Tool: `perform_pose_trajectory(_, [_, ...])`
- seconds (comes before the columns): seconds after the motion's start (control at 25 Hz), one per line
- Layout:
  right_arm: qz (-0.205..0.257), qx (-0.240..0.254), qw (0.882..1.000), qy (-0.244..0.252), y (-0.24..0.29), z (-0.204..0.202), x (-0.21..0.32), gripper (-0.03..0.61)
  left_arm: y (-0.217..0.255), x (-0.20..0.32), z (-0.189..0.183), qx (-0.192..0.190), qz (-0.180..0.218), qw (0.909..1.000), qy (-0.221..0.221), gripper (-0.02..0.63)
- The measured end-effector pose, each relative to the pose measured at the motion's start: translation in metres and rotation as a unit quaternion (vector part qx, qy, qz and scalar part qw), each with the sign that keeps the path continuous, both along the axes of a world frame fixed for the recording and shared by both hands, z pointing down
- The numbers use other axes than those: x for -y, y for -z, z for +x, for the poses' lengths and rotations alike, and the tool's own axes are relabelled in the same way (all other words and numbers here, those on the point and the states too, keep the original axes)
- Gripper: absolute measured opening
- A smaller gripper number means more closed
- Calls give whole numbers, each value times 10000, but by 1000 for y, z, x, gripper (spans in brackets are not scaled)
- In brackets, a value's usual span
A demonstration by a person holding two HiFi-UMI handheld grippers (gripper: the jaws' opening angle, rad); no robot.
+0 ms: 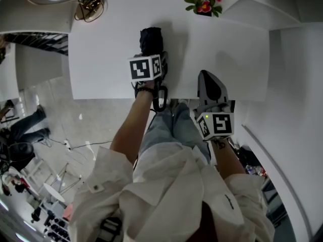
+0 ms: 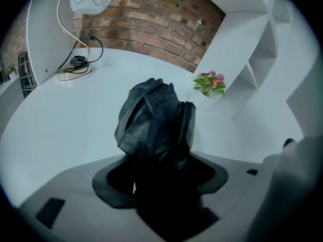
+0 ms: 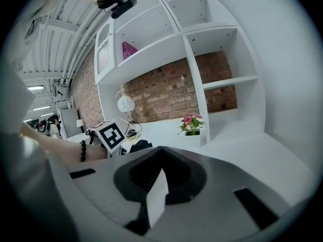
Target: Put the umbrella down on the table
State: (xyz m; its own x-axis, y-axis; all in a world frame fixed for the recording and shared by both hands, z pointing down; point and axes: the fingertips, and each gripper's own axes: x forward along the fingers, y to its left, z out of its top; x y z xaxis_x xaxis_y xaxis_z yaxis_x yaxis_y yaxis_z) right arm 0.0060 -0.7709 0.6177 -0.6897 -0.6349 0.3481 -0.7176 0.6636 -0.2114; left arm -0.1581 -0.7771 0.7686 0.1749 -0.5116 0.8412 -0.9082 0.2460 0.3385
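Note:
A folded black umbrella [image 1: 151,38] rests at the near side of the white table [image 1: 106,59], its bunched fabric [image 2: 154,120] pointing away from me. My left gripper [image 1: 151,49] tilts down over its near end. The umbrella fills the gap between the jaws [image 2: 159,178], but a thin bright slit shows beside the left jaw, so the pads look loose on it. My right gripper [image 1: 208,79] hovers at the table's front edge to the right, its jaws together and nothing in them [image 3: 160,168]. From the right gripper view the umbrella [image 3: 139,145] is a dark lump beyond the left hand.
A pot of pink flowers [image 1: 204,4] stands at the back right of the table, beside white shelving [image 3: 212,59]. A lamp base with coiled cable [image 1: 88,5] sits at the back left. The table's front edge [image 1: 116,98] is right under my hands.

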Motion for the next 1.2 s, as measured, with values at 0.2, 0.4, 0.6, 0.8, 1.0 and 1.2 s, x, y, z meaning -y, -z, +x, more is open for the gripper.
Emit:
perform_pose_trajectory(0.2, [98,-27,9999,-42,6,2,2,18,-1,1,-3,13,-110,9999,25,336])
perform_pose_trajectory(0.4, [145,-7,9998,-146,17,5,4,18,9,5,-2,-49,-55,9999,-153,350])
perform_pose_trajectory(0.6, [309,-1,9993,-197,35,10,5,18,48,7,-21,172,398,9990,-107,350])
perform_pose_trajectory(0.8, [631,41,9970,-436,73,33,7,18,135,0,-41,513,1639,9851,-126,348])
perform_pose_trajectory(1.0, [1168,51,9887,-943,136,74,9,18,280,-30,-64,1114,3797,9184,16,224])
perform_pose_trajectory(1.2, [1826,317,9735,-1337,216,112,5,18,415,-91,-91,1638,5354,8266,564,67])
